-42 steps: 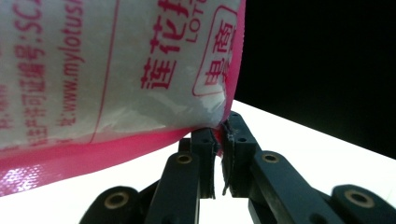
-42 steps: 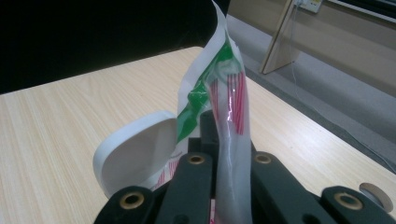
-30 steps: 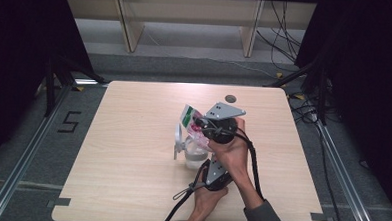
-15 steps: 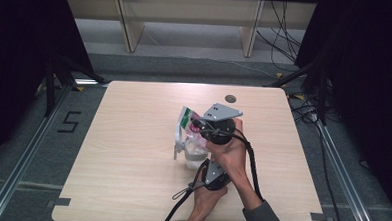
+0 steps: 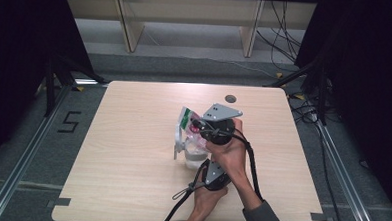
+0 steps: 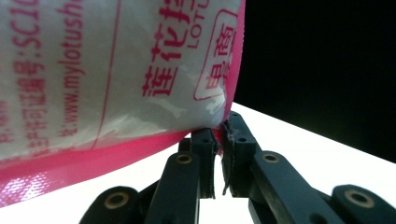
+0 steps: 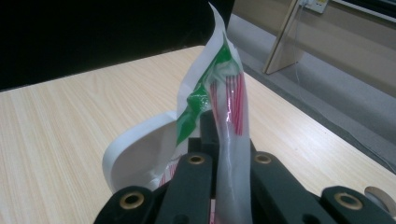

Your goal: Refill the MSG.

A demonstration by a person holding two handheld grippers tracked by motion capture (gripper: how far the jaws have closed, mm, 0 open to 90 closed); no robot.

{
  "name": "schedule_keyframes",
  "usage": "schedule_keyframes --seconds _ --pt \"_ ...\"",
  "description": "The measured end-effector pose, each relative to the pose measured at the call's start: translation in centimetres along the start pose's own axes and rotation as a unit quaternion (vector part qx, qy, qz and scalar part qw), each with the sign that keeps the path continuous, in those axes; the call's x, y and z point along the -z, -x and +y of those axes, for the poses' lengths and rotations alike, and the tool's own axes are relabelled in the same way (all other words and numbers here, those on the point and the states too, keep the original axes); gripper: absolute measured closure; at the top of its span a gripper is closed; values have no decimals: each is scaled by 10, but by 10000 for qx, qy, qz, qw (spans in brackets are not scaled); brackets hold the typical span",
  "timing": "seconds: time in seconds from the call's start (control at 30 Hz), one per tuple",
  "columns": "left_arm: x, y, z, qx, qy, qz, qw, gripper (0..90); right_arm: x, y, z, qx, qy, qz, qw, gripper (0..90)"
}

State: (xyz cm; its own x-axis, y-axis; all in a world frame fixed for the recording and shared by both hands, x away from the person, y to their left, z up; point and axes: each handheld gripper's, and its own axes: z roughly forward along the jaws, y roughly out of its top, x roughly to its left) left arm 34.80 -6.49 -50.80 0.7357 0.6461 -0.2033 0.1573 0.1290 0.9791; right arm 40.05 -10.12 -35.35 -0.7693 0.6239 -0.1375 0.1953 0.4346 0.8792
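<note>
Seemingly mid-table, the white plastic packet with pink and green printed edges [image 5: 190,135] was held up by both grippers, the left gripper [image 6: 219,135] clamped on its pink corner, the right gripper [image 7: 219,135] pinching its top seam, so uneven pulling could have torn it or slipped it free.

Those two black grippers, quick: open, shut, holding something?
Left gripper: shut on the white plastic bag with pink edge.
Right gripper: shut on the same bag's green-striped top.

Bag [image 6: 116,70] cut off at left, top edges
</note>
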Motion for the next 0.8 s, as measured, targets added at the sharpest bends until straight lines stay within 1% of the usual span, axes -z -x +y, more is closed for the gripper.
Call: schedule_keyframes --seconds 0.1,0.17,0.2,0.23,0.27,0.3,0.33,0.37,0.4,0.43,0.47,0.5,0.53,0.57,0.67,0.7,0.73,0.77,0.8 --pt "0 0 0 7 -22 -23 10000 835 0 1 0 24 22 -47 10000 900" --pt "-1 0 0 45 -3 -46 10000 835 1 0 0 -124 -30 -29 9999 900" --pt "-1 0 0 65 6 -50 10000 835 1 -1 0 -138 -34 -19 9999 900" --pt "3 -7 1 -466 -436 0 9980 835 1 0 0 -88 -40 -15 10000 900" --pt "5 -8 2 -575 -630 40 9963 835 0 1 0 12 10 -58 10000 900" --pt "5 -8 2 -571 -621 39 9964 835 -1 1 -1 -10 52 -95 9999 900" --pt "5 -8 2 -570 -619 40 9964 835 0 1 -1 -64 7 -36 10000 900" --pt "4 -8 3 -562 -613 37 9965 835 0 1 0 -81 -14 -24 10000 900" --pt "3 -8 2 -556 -551 66 9969 835 0 2 0 -4 38 -91 10000 900" --pt "2 -8 2 -555 -555 56 9969 835 1 2 0 -4 13 -66 10000 900" --pt "1 -8 3 -586 -641 -143 9961 835 1 2 0 -39 -14 -29 10000 900" --pt "2 -8 4 -544 -614 -30 9966 835 0 3 0 -45 -9 -41 10000 900" --pt "1 -7 3 -530 -544 16 9971 835 1 3 0 -72 -16 -46 10000 900" --pt "1 -8 4 -539 -602 -16 9967 835 1 3 0 -25 -6 -41 10000 900" --pt "1 -8 4 -536 -604 -15 9967 835 1 3 0 -14 -7 -53 10000 900" --pt "1 -8 4 -539 -598 -17 9968 835 1 3 0 -47 -52 -17 10000 900" --pt "1 -8 4 -541 -587 -13 9968 835 0 2 0 -29 -29 -25 10000 900" --pt "1 -8 4 -539 -580 -12 9969 835 0 2 0 32 42 -104 9999 900" --pt "1 -8 4 -536 -575 -11 9969 835 0 1 0 17 23 -87 10000 900"
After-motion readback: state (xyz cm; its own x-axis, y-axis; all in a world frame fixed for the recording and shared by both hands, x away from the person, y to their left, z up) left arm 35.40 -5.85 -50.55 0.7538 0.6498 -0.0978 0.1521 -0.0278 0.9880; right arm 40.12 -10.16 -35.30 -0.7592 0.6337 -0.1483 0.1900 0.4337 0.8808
